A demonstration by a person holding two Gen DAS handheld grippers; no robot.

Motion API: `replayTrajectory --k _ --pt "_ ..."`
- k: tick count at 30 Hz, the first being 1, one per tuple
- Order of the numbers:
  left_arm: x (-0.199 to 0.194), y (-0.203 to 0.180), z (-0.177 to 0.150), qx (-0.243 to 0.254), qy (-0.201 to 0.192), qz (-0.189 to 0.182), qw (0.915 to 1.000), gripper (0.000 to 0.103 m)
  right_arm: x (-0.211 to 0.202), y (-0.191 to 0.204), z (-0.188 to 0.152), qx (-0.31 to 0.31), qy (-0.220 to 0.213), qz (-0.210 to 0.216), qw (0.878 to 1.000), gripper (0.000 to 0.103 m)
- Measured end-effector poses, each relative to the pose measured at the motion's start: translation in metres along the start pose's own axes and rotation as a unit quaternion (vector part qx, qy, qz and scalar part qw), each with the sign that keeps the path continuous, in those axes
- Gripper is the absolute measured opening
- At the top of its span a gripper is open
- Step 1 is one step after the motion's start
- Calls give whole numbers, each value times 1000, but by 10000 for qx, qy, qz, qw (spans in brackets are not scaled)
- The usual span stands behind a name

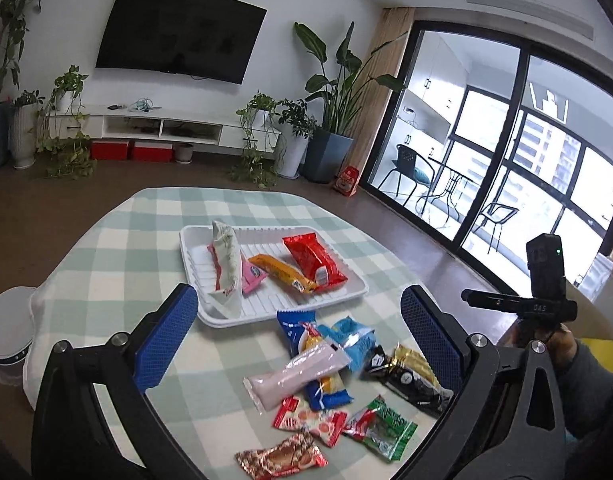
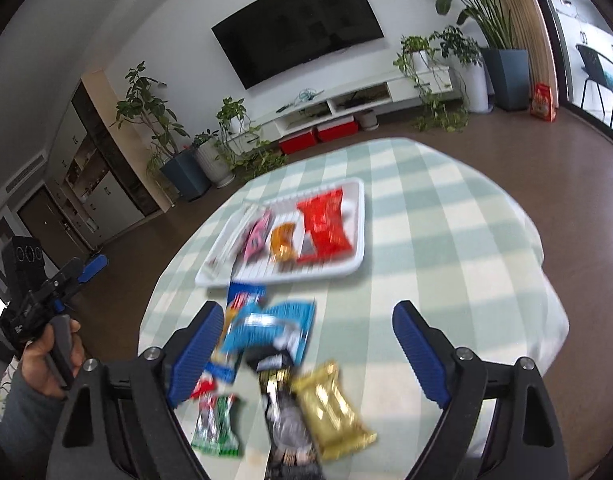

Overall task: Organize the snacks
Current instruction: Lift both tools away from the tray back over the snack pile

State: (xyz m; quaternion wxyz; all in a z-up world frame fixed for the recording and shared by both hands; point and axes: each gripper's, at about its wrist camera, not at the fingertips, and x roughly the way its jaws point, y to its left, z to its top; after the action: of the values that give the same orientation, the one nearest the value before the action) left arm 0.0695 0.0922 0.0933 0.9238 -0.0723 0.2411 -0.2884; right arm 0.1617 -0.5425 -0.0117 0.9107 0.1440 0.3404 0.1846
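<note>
A white tray (image 1: 348, 294) on the checked tablecloth holds a red packet (image 1: 312, 262), an orange bar (image 1: 280, 272), a pink packet (image 1: 253, 276) and a white sachet (image 1: 227, 264). Loose snacks lie in front of it: a pale pink tube (image 1: 296, 376), a blue packet (image 1: 352, 338), a gold-and-black packet (image 1: 408, 376), a green packet (image 1: 382, 426). My left gripper (image 1: 298, 336) is open and empty above this pile. My right gripper (image 2: 306, 344) is open and empty above the blue packet (image 2: 270, 326), gold packet (image 2: 332, 408) and tray (image 2: 356, 258).
The round table (image 1: 118, 248) has a green-white checked cloth. A white round device (image 1: 8, 328) sits on the floor at its left. A TV stand, potted plants and glass balcony doors stand behind. The right wrist view is motion-blurred.
</note>
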Motion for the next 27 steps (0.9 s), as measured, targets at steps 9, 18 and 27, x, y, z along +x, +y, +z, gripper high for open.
replayTrajectory --k 9,18,27 --pt "-28 -21 -49 704 267 162 9970 103 -1 17 -60 86 614 376 9974 89" --pt "21 -37 -74 1808 1982 160 9632 103 4 34 -87 8 874 505 9949 89" --pt "68 -43 -103 2814 3281 -663 8993 102 6 45 -97 -275 1056 441 9931 89"
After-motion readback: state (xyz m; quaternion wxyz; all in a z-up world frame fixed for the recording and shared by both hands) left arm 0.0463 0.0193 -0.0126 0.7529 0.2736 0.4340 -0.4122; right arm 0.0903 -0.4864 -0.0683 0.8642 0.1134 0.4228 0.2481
